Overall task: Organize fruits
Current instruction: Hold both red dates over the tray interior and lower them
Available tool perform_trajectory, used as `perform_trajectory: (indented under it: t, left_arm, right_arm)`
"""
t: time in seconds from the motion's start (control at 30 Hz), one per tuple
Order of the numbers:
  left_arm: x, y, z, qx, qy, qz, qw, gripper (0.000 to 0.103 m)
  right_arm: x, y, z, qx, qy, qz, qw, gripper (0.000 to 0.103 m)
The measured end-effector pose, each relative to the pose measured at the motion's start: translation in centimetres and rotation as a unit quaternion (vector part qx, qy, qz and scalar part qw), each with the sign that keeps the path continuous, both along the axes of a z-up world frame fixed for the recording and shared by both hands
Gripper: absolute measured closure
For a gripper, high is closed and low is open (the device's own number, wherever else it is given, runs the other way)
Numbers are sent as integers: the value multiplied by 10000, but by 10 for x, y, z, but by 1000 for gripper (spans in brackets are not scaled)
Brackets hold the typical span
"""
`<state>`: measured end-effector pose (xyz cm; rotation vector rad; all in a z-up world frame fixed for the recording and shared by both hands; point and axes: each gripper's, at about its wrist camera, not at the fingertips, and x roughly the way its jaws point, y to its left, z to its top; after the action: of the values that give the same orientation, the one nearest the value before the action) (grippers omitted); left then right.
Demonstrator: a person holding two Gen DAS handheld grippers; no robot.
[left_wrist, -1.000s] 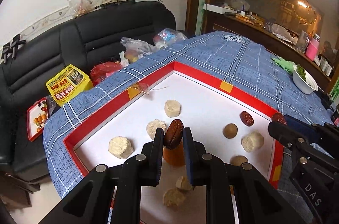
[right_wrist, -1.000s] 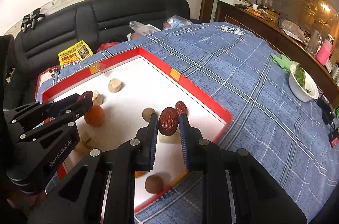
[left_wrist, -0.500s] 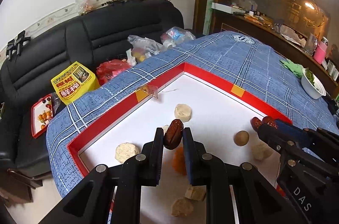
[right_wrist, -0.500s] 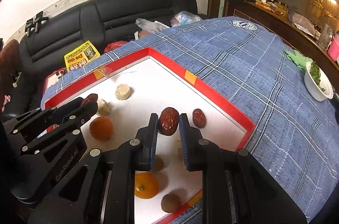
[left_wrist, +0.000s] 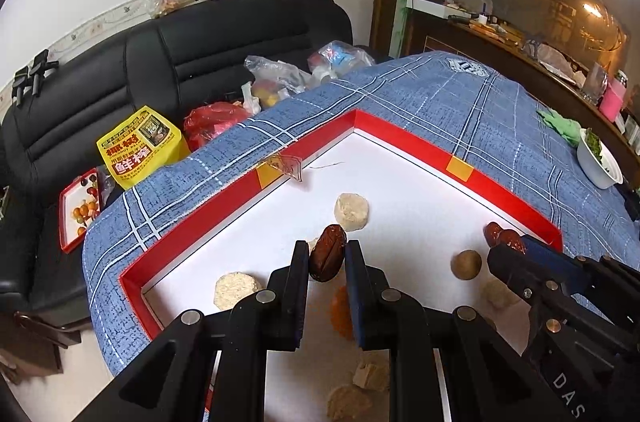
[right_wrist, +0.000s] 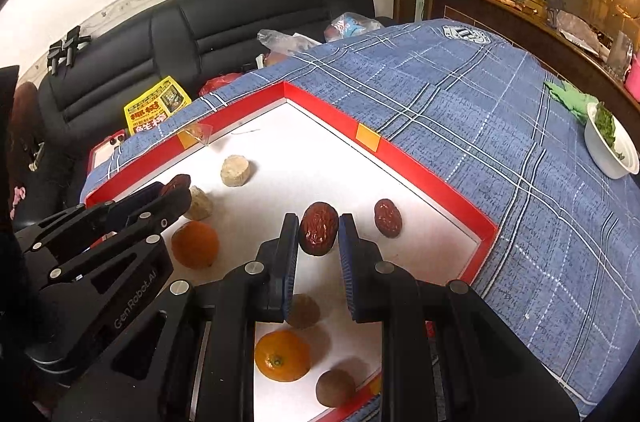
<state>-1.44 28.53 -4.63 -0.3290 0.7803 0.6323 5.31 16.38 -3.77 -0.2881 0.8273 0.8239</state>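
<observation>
A white tray with a red rim (left_wrist: 404, 138) (right_wrist: 420, 174) lies on the blue plaid cloth. My left gripper (left_wrist: 327, 254) is shut on a dark red date (left_wrist: 328, 258) above the tray; it shows at left in the right wrist view (right_wrist: 176, 188). My right gripper (right_wrist: 319, 228) is shut on another red date (right_wrist: 319, 233); it shows at right in the left wrist view (left_wrist: 506, 246). A third date (right_wrist: 387, 217) lies near the tray's right corner. Two oranges (right_wrist: 195, 244) (right_wrist: 282, 355), brown round fruits (left_wrist: 466, 264) (right_wrist: 335, 388) and several pale cakes (left_wrist: 351, 211) (right_wrist: 236, 171) lie in the tray.
A white bowl with greens (right_wrist: 610, 146) stands on the cloth at the right. A black sofa (left_wrist: 200, 54) with a yellow packet (left_wrist: 138, 146) and plastic bags (left_wrist: 276, 82) lies beyond the table's far edge. A wooden cabinet (left_wrist: 520, 38) stands at the back right.
Both grippers have drawn back and toward the tray's near right side with their dates; the tray's far corner has shifted right and farther in both views.
</observation>
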Motion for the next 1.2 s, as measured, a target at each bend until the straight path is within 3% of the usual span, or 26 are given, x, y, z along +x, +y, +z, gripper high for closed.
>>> perform_trajectory:
  t: [1.2]
  left_arm:
    - [12, 26, 2, -2, 117, 232, 9997, 86]
  right_arm:
    - [14, 22, -3, 86, 18, -150, 9998, 84]
